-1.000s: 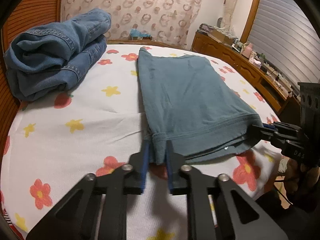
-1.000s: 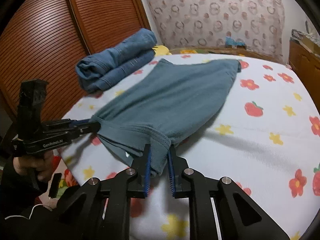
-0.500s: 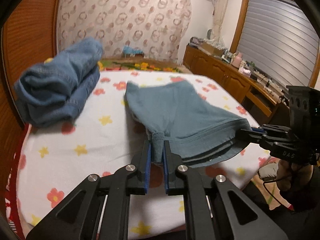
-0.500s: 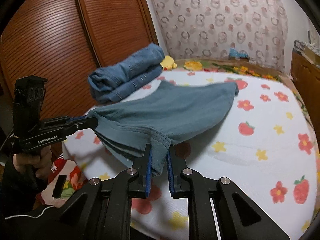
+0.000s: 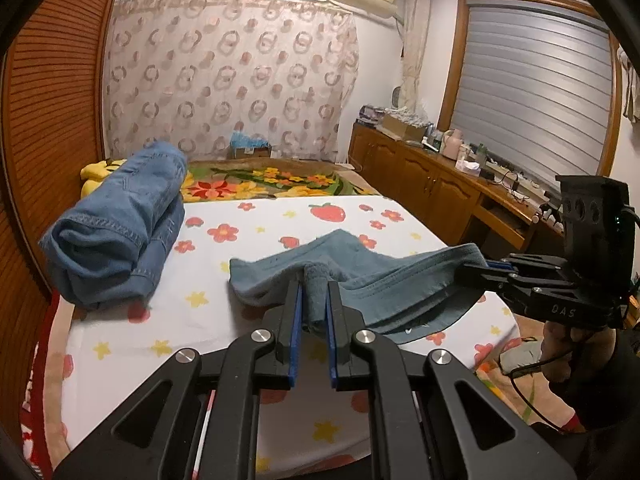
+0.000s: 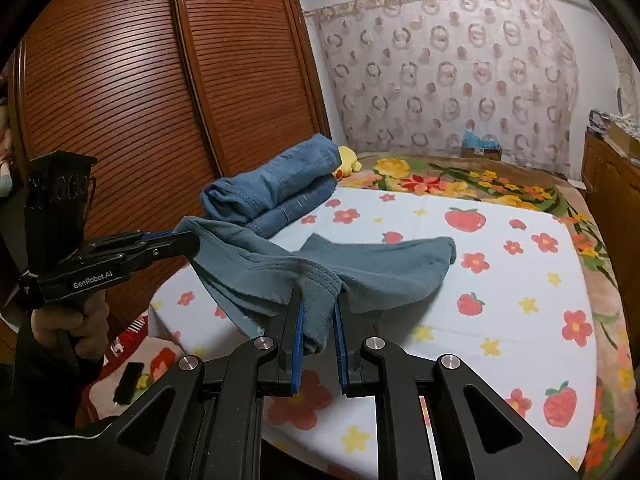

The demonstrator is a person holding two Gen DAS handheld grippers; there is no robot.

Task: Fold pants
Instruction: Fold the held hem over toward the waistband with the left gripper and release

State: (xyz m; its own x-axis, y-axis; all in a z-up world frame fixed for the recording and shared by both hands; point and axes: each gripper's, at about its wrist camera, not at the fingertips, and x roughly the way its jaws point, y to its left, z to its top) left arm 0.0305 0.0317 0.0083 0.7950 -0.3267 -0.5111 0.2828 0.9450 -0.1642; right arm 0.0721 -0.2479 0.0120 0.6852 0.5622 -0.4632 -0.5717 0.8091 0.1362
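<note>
Lifted off the floral bedsheet (image 5: 132,344) since a second ago, the near hem of the teal pants (image 6: 376,272) now hangs in the air, while the far end still rests on the sheet, closer to the folded jeans (image 5: 120,236) than before. Their held edge runs crosswise between the two grippers, and the length of the cloth stretches away from both sets of jaws toward the headboard end. One corner is pinched between the narrow-set pads of the left gripper (image 5: 314,312), on the jeans' side; the other is clamped the same way in the right gripper (image 6: 318,320), away from the jeans. Neither hand is nearer the resting end (they look level with each other). I judge the coming fold carries this hem forward, along the pants' long axis, past the jeans' near corner.
</note>
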